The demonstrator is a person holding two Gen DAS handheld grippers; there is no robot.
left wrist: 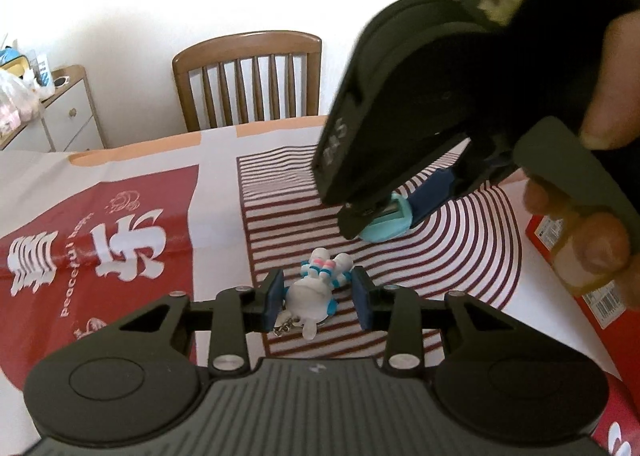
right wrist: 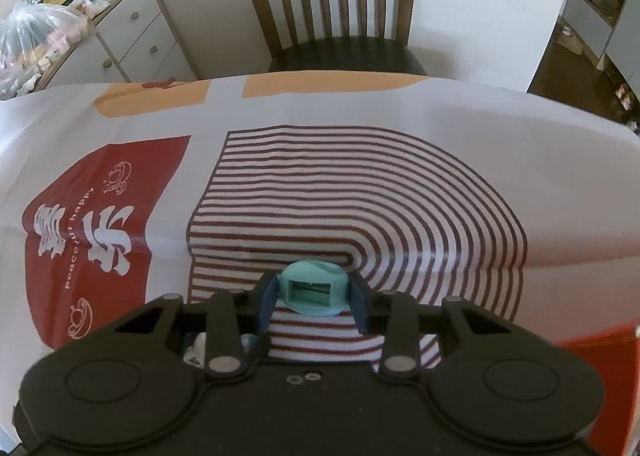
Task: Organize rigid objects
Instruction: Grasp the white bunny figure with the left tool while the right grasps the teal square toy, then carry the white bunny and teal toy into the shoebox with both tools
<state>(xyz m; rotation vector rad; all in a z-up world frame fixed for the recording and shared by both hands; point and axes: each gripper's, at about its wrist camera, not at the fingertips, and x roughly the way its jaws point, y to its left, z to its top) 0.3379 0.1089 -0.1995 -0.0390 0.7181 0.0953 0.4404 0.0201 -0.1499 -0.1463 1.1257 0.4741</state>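
Clearly we are dealing with two small, light, hard pieces, and each already sits between a pair of pads. On the left, the left tool (left wrist: 318,294) has its jaws drawn in around a small white figurine keychain (left wrist: 316,290) with blue and pink bands, lying on the striped patch of the tablecloth (left wrist: 120,224) that covers the counter; the pads look to be touching its sides, though we cannot tell how firmly. We judge it stiff plastic, knobbly and a little slick, with a loose chain at its near end that will dangle, so the round body is the place to take it, not the thin limbs. The left tool points forward and down at a moderate slant. To the right, the right tool (right wrist: 314,296) is closed on a teal pencil sharpener (right wrist: 312,290), its pads pressing on the two side faces, open slot toward the camera. That sharpener is rigid and smooth, with flat sides that suit a pinch. A hand (left wrist: 592,216) grips the handle, tool tipped steeply down, beside a red box (left wrist: 560,236).
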